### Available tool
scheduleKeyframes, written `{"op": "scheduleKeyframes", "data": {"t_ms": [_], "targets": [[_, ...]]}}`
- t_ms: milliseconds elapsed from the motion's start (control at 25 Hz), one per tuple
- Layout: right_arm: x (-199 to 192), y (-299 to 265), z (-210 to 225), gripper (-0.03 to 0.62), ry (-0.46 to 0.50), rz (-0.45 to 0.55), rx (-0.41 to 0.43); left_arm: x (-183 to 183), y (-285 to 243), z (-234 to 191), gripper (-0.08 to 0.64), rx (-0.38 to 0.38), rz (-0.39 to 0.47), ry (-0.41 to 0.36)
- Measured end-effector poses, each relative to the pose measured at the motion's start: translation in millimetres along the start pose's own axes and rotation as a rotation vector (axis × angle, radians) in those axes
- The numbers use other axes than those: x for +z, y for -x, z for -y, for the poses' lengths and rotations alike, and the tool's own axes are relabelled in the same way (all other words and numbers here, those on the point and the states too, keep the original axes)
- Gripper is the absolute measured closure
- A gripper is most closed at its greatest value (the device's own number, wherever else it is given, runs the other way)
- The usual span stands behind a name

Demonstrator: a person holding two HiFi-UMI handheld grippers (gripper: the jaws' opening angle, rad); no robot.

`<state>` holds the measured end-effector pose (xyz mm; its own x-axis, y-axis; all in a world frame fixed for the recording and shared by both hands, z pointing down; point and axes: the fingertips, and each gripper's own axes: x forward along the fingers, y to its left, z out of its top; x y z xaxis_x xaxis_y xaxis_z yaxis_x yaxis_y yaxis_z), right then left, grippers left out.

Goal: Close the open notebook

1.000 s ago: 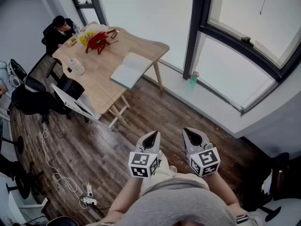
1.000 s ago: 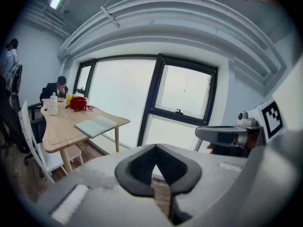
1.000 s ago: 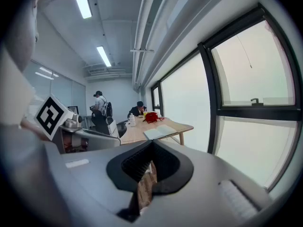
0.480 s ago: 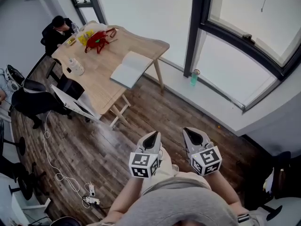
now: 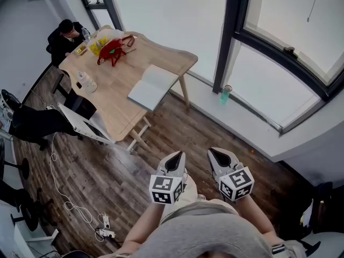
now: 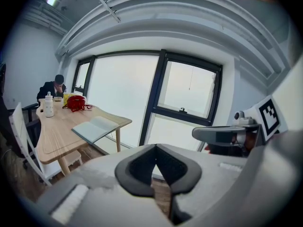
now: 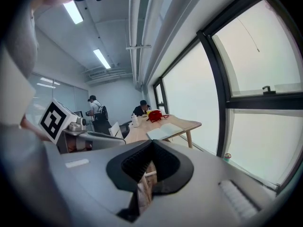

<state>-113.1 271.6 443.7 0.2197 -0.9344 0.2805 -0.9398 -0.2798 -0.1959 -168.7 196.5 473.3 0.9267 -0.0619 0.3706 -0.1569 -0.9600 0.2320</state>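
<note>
Head view showed the open notebook (image 5: 153, 86) on the table (image 5: 110, 93), slightly nearer than before. Left gripper (image 5: 173, 160) and right gripper (image 5: 217, 156), both closed and empty, hung well short of the table; closing had not begun.

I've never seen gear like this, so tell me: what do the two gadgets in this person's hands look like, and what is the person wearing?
The left gripper and right gripper match: light grey bodies tapering to a point, with black ribbed pads lining the jaws. Each carries a white cube printed with black square markers. The person wears a grey top.
</note>
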Motion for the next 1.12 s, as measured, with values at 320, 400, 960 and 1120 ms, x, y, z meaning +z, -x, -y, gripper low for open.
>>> {"op": "scheduleKeyframes", "data": {"t_ms": [320, 400, 960, 1120], "targets": [[25.2, -64.3, 17.3, 0.594, -0.003, -0.015, 0.037, 33.0, -39.1, -44.1, 0.557, 0.013, 0.017, 0.007], [33.0, -80.8, 20.0, 0.594, -0.008, -0.015, 0.044, 40.3, -47.4, -56.6, 0.555, 0.014, 0.018, 0.008], [65.4, -192.2, 21.9, 0.594, -0.028, -0.031, 0.050, 78.0, -84.0, -157.6, 0.555, 0.019, 0.018, 0.002], [72.9, -220.8, 21.1, 0.594, -0.034, -0.032, 0.051, 85.4, -91.4, -181.5, 0.557, 0.016, 0.015, -0.003]]}}
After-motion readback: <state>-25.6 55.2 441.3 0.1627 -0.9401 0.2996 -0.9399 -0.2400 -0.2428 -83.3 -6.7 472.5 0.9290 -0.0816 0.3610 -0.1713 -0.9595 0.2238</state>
